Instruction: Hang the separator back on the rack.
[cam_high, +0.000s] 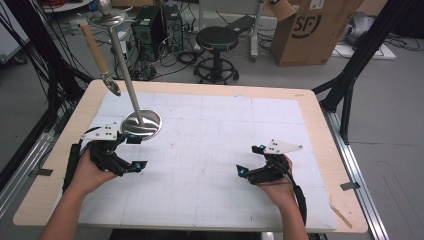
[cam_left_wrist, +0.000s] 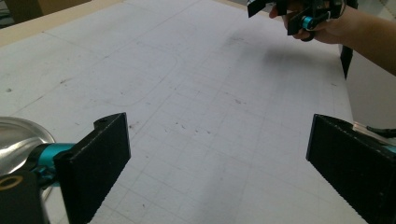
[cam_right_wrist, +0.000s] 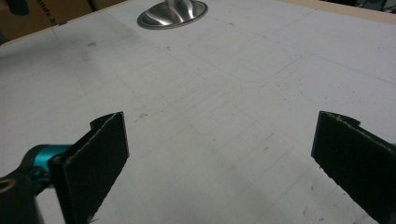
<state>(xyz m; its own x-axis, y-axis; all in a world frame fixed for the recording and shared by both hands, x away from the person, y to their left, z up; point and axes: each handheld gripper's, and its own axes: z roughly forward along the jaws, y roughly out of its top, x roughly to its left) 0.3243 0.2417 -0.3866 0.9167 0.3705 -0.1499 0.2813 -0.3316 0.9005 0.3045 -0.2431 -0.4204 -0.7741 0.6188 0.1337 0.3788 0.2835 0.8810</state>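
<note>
Stand base (cam_high: 142, 123) beside left gripper (cam_high: 131, 152) | right gripper (cam_high: 248, 160) apart | fingers spread (both)

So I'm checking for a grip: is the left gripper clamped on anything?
No, the left gripper has its jaws wide apart with bare mat between them.

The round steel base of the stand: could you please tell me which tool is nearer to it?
Left. The left tool sits just in front of the steel base, nearly beside it; the right tool lies far across the mat.
</note>
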